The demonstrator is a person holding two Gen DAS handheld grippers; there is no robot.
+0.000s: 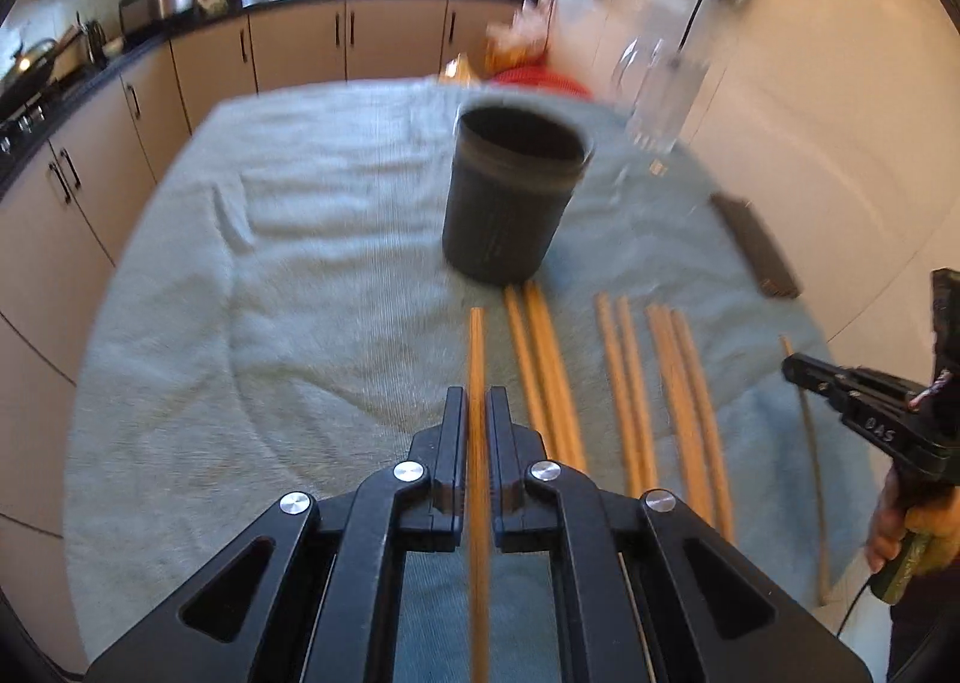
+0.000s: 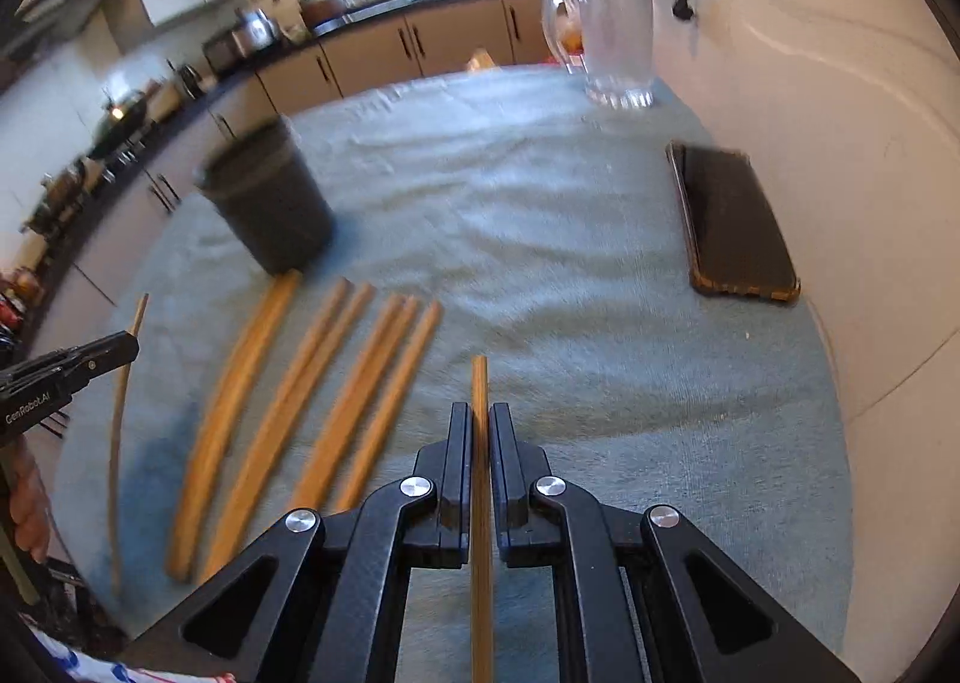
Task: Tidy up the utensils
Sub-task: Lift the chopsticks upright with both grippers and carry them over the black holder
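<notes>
A: Nearest in the left wrist view, the left claw (image 1: pixel 477 413) has its fingers drawn in close on a chopstick (image 1: pixel 477 359) that runs straight away from the camera; I can't tell whether they quite touch it.

B: Same on the right: the right claw (image 2: pixel 480 431) is nearly closed around its own stick (image 2: pixel 480 383), again with the long axis pointing away, toward the window end.

A: My view shows your claw at the far right edge with a hand on its grip. Yours shows mine at the left edge, and more of the phone (image 2: pixel 735 221).

B: Between the claws lie the loose chopsticks (image 2: pixel 336 401) on the blue towel (image 2: pixel 570 239) over the desk, side by side, all lengthwise, far tips toward the cup (image 2: pixel 270 203).

A: Here the cup (image 1: pixel 510 197) stands upright just past those tips, the closest pair nearly touching its base.

B: Beyond it a clear glass (image 2: pixel 618 41) stands near the wall, blurred.
</notes>
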